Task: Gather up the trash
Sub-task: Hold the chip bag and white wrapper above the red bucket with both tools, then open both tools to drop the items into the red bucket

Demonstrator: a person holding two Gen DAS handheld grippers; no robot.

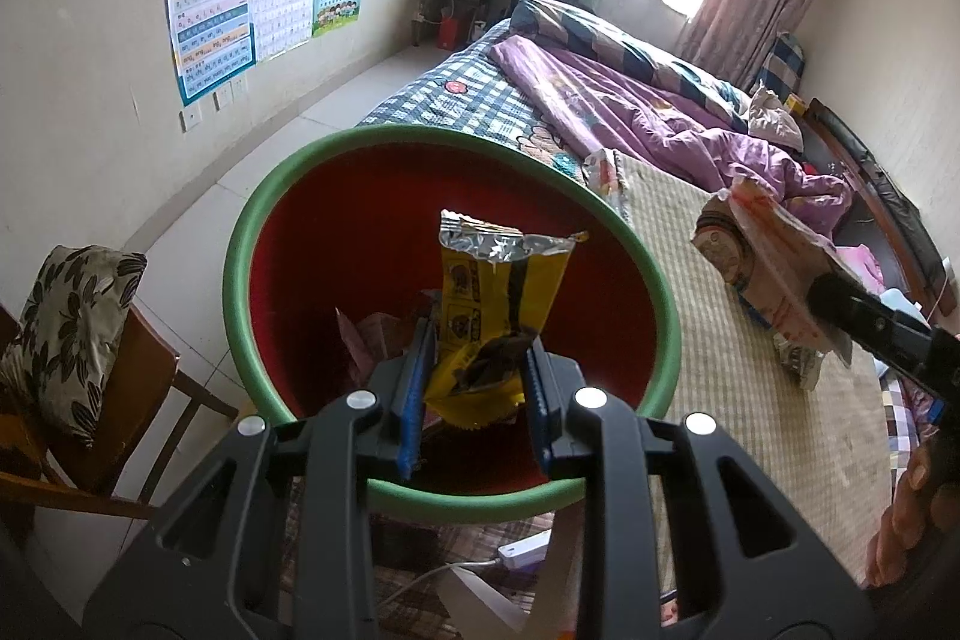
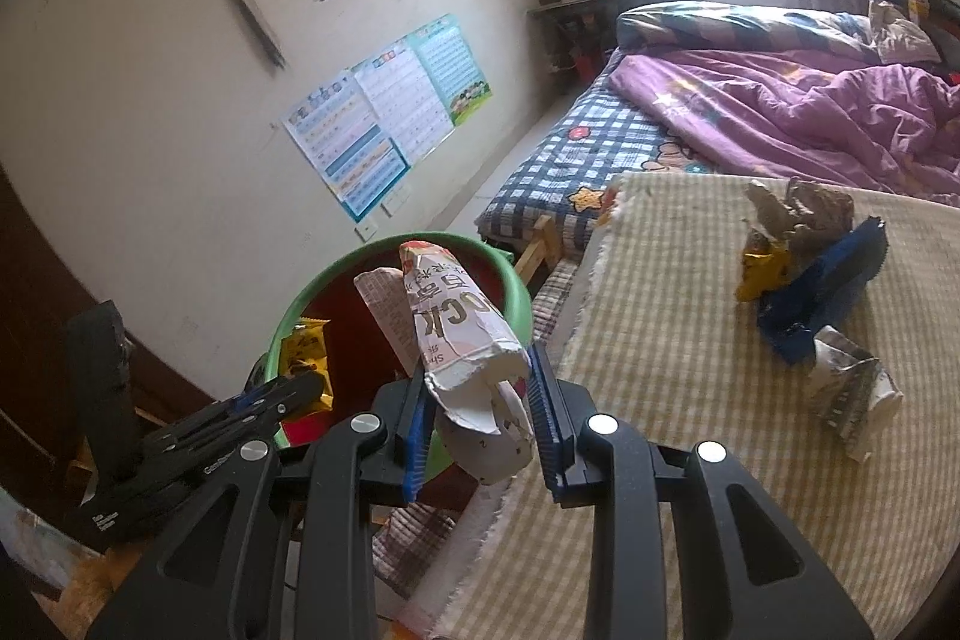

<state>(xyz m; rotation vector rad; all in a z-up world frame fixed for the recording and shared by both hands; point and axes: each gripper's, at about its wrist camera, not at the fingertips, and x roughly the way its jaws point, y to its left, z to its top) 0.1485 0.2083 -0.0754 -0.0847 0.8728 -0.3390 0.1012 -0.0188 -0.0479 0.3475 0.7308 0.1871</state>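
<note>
Left gripper (image 1: 474,388): jaws nearly together, pinching the lower end of a yellow snack wrapper (image 1: 498,292); its torn foil top stands up over the bin's mouth.
Right gripper (image 2: 480,412): jaws partly closed on a crumpled white paper carton (image 2: 462,340) with printed lettering, gripped near its crushed end so the rest sticks out ahead.
Bin (image 1: 288,196): green-rimmed, red inside, standing off the near corner of the bed beside the checked mat (image 2: 690,316); some paper scraps already lie at its bottom.
Why held so: both pieces appear to be carried toward the bin for dropping. The wrapper hangs directly above the opening, while the carton reaches the rim from the mat side.
Trash left: on the mat, near its far right edge, lie a crumpled grey-brown wrapper (image 2: 804,208), a blue-and-yellow packet (image 2: 822,292) and a crushed silvery pack (image 2: 852,388), bunched close together.
Stage: judged midway, with two items about to go in and that cluster not yet collected.
Risk: the carton sits close to the rim, so releasing early could let it fall outside.
</note>
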